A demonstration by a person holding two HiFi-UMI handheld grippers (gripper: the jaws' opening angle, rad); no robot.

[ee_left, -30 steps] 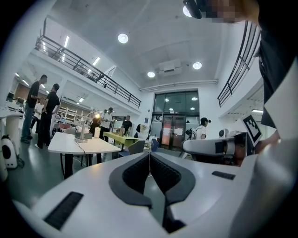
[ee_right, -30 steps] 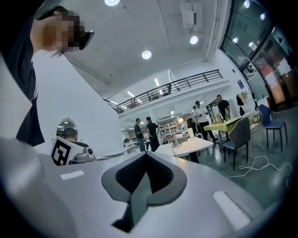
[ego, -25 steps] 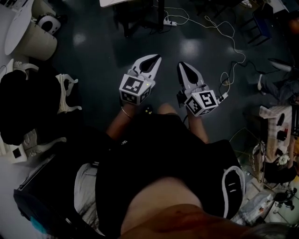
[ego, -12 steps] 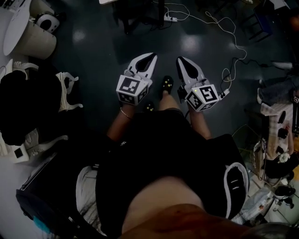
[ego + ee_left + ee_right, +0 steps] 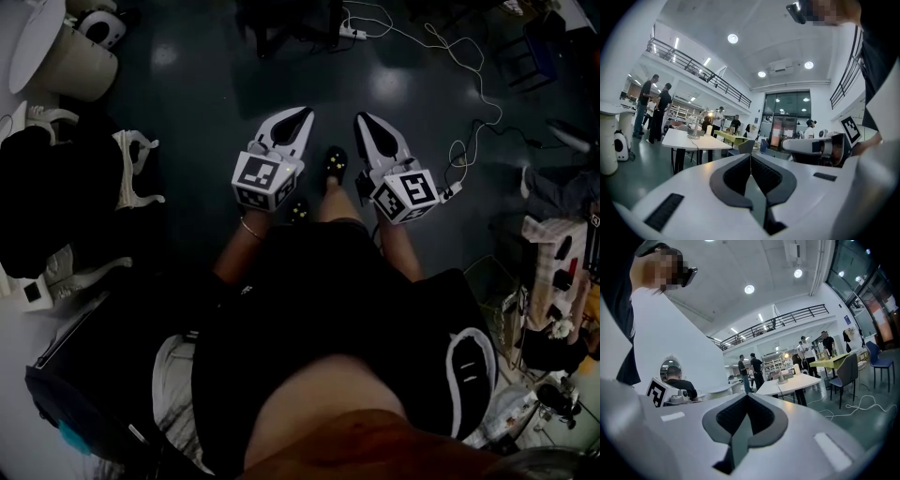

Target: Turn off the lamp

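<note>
A white cable (image 5: 480,86) trailed from a power strip (image 5: 352,34) over the dark floor (image 5: 187,122) — two people (image 5: 662,110) stood beyond a white table (image 5: 696,140), a grey chair (image 5: 848,371) beside a yellow-green table (image 5: 832,361).

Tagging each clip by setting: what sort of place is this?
Probably a large open lab or workshop hall: a railed mezzanine overhead, white work tables with people standing nearby, and power cables trailing across the dark floor.
</note>
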